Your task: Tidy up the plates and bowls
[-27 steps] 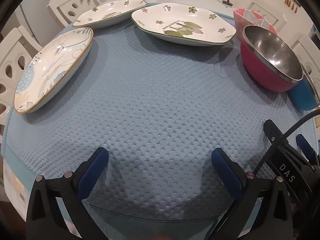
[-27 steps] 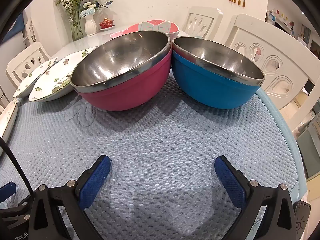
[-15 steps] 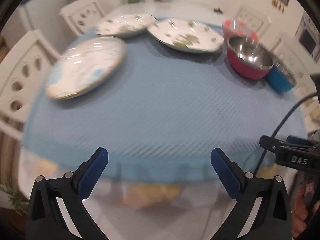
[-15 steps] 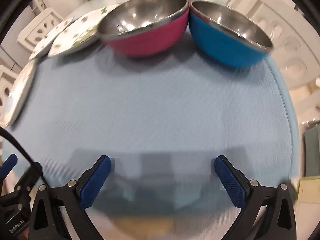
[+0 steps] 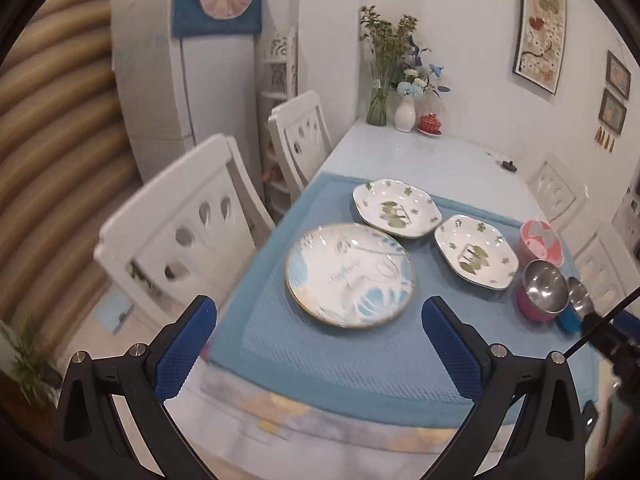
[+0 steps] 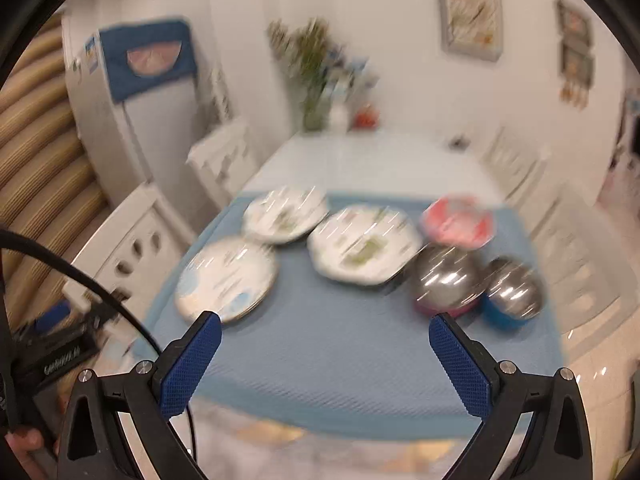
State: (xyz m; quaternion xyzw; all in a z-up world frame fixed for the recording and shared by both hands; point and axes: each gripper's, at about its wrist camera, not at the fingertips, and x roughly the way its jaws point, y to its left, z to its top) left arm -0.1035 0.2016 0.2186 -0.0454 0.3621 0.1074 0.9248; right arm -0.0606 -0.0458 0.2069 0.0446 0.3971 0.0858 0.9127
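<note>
You are holding both the left claw (image 5: 318, 336) and the right claw (image 6: 325, 354) released and empty above the counter (image 5: 400, 152), apparently surveying round plate (image 5: 350, 274) and bowls before choosing.

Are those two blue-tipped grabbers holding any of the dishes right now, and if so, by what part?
Nothing is held. The left gripper and the right gripper are both open and empty, back from the table's near edge, with the plates and bowls resting on the blue mat.

Both wrist views high off the near table edge, facing the same blue mat (image 5: 352, 360).
</note>
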